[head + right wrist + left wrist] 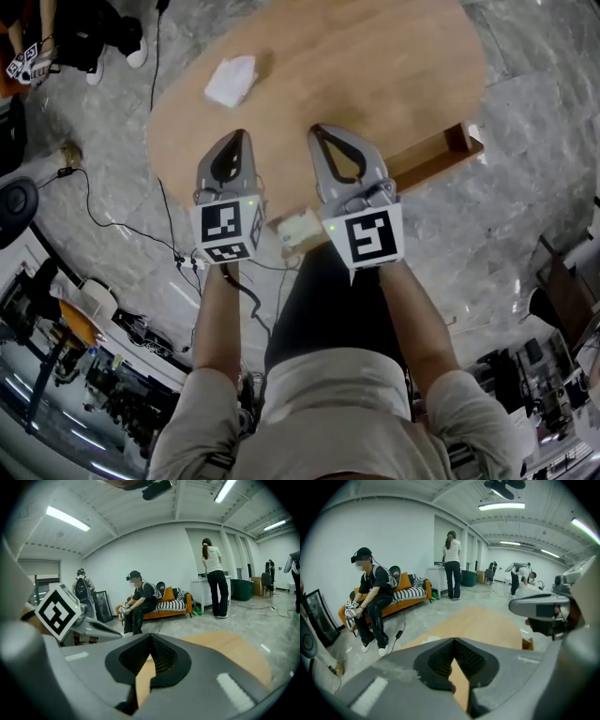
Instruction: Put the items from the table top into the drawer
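A crumpled white item (231, 81) lies on the far left of the oval wooden table (394, 66). A pale beige item (298, 228) sits at the table's near edge, between my two grippers. The wooden drawer (441, 152) stands pulled out at the table's right side. My left gripper (236, 136) hovers over the near part of the table, shut and holding nothing (453, 640). Beside it on the right, my right gripper (317, 129) is also shut and empty (150, 635). The white item (430, 638) peeks just over the left jaws.
Black cables (112, 220) run over the grey stone floor left of the table. A person sits on an orange sofa (408, 592) beyond the table, and another person (452, 564) stands at a white counter. Cluttered desks (84, 319) line the lower left.
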Demonstrator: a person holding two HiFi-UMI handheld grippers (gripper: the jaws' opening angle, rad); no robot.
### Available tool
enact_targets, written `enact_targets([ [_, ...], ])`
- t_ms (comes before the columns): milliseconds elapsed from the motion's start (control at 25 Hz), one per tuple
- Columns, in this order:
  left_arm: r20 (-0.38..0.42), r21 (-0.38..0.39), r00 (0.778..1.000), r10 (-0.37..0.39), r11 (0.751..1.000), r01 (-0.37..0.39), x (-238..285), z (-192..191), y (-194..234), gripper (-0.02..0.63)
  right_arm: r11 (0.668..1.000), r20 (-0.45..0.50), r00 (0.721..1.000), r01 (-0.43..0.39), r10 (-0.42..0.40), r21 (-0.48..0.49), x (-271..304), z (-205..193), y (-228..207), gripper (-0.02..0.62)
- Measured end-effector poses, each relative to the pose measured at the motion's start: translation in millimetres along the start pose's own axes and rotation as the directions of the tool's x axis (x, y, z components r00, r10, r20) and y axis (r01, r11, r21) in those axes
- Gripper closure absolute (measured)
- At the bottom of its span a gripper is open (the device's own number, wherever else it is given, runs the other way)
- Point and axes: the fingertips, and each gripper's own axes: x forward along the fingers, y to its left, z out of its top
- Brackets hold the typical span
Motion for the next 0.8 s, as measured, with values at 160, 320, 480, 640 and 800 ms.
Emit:
enact_targets([
  [160, -0.13, 0.188, 0.986, 0.101, 0.979, -0.076, 35, -30, 36, 0.586, 0.999, -0.025, 1.0, -0.012, 0.013, 0.039, 16, -25, 8, 0.588],
  [320, -0.269, 0.35, 0.949, 0.164, 0.935, -0.062, 71, -73, 60, 0.562, 0.997, -0.057, 0.998, -0.025, 0.029, 0.069, 26, -49, 9, 0.588],
  [480, -0.363, 0.414, 0.913, 0.187, 0.91, -0.021, 97, -95, 78, 0.455, 0.997, -0.067, 0.998, -0.017, 0.022, 0.075, 34, -54, 3, 0.588],
  [640, -0.428, 0.428, 0.886, 0.179, 0.903, 0.024, 118, -112, 102, 0.449, 0.997, -0.063, 0.998, -0.001, 0.006, 0.075, 35, -50, -2, 0.588],
  [800, -0.464, 0.422, 0.87, 0.164, 0.905, 0.055, 134, -124, 113, 0.449, 0.997, -0.072, 0.997, 0.019, -0.013, 0.081, 22, -53, -10, 0.588],
])
